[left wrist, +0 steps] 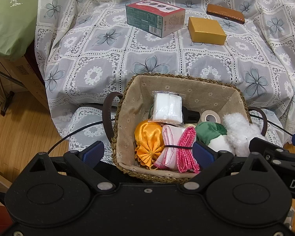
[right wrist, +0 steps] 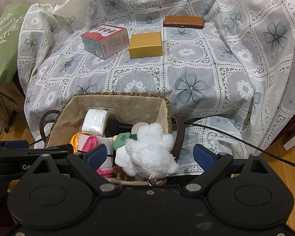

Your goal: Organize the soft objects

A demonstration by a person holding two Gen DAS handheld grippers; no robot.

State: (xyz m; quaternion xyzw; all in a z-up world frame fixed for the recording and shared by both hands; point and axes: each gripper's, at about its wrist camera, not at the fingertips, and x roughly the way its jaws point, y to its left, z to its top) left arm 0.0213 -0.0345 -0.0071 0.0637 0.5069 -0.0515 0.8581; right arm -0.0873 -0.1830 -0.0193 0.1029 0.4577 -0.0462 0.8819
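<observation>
Farther back on the lace cover (left wrist: pixel 108 63): printed carton (left wrist: pixel 155 17), gold box (left wrist: pixel 206 30), brown case (left wrist: pixel 225 13). Just ahead, basket (left wrist: pixel 186 86) (fabric-lined) holding white plush (right wrist: pixel 153 151), below wide-open, empty left gripper (left wrist: pixel 148 153) and right gripper (right wrist: pixel 150 155).

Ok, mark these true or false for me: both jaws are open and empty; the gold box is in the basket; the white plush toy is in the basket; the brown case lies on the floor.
1. Both jaws open and empty: true, for left gripper and right gripper.
2. Gold box in the basket: false, it sits on the lace cloth.
3. White plush toy in the basket: true.
4. Brown case on the floor: false, it lies on the cloth behind the gold box.
</observation>
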